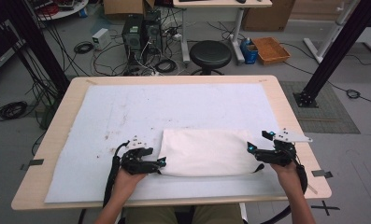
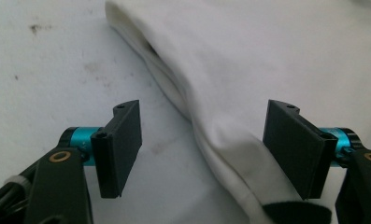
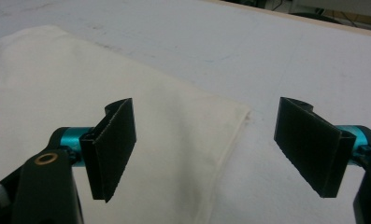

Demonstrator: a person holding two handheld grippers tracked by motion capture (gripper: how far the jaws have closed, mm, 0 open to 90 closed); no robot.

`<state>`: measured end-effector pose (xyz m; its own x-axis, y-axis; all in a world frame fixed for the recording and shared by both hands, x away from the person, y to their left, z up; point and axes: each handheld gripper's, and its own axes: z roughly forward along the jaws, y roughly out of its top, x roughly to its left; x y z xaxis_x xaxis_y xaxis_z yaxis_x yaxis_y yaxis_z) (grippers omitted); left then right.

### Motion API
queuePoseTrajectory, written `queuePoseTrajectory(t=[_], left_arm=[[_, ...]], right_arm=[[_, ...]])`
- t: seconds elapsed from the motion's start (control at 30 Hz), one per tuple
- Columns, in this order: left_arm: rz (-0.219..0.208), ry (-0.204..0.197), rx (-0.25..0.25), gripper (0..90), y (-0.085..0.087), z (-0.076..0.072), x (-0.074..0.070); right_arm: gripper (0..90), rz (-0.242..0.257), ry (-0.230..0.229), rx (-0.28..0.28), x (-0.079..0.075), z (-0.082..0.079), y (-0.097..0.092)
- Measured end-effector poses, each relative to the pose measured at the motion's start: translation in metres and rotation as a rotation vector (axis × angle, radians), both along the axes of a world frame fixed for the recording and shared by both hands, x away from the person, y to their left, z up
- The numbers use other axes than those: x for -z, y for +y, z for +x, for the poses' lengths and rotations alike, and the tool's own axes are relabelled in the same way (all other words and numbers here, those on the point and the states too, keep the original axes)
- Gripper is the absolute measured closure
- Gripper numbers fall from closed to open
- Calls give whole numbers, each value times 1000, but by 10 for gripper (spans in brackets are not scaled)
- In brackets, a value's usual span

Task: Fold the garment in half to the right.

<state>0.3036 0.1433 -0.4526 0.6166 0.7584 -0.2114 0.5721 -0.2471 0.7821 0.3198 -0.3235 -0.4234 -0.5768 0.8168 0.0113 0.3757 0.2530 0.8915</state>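
Folded white cloth [image 1: 206, 151] lies flat on the pale blue-grey mat [image 1: 127, 112], near the front edge of the wooden table [image 1: 286, 100], roughly centred between the two hands. Shape from the high view: a wide rectangle, long side running left to right, top edge fairly straight, bottom edge slightly bowed. Colour off-white to cream, matte, no print visible. Surface mostly smooth with soft shallow wrinkles.

Left gripper [image 1: 160, 162] sits at the cloth's lower left corner, jaws spread wide, nothing pinched. In the left gripper view the cloth [image 2: 248, 60] shows a layered folded edge: several plies stacked, a dark gap between layers near the top, and a rounded thick fold running diagonally down between the jaws. The fold sits closer to the right-hand pad [image 2: 295, 144]; cannot tell if it touches it. The other pad is over bare mat [image 2: 47, 60], which has a few brownish specks and stains.

Right gripper [image 1: 259, 142] is at the cloth's right edge, jaws also spread wide, nothing held. In the right gripper view the cloth [image 3: 103, 84] ends in a stitched hem with a squared corner, edge running diagonally between the pads. One pad [image 3: 110, 149] hangs over the cloth, the other over mat [image 3: 290, 60]. Faint greyish smudges along the cloth's upper edge.

Mat has brown stains left of the cloth in the high view. Floor behind the table: a black stool [image 1: 210, 53], computer towers [image 1: 141, 32], cables, an orange tray [image 1: 270, 50].
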Motion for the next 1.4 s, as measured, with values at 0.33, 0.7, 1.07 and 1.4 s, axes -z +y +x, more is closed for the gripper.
queuePoseTrajectory(t=[0.33,0.7,1.07,1.4], left_arm=[[171,-71,-39,426,-10,-25,-1],[171,-103,44,784,-16,-34,0],[54,15,7,821,-8,-25,-1],[30,42,31,822,-4,-20,-1]], right_arm=[[207,0,12,-29,0,0,13],[207,-36,26,-143,-6,7,61],[207,-139,72,-329,-35,55,164],[270,-252,206,-405,-16,112,263]])
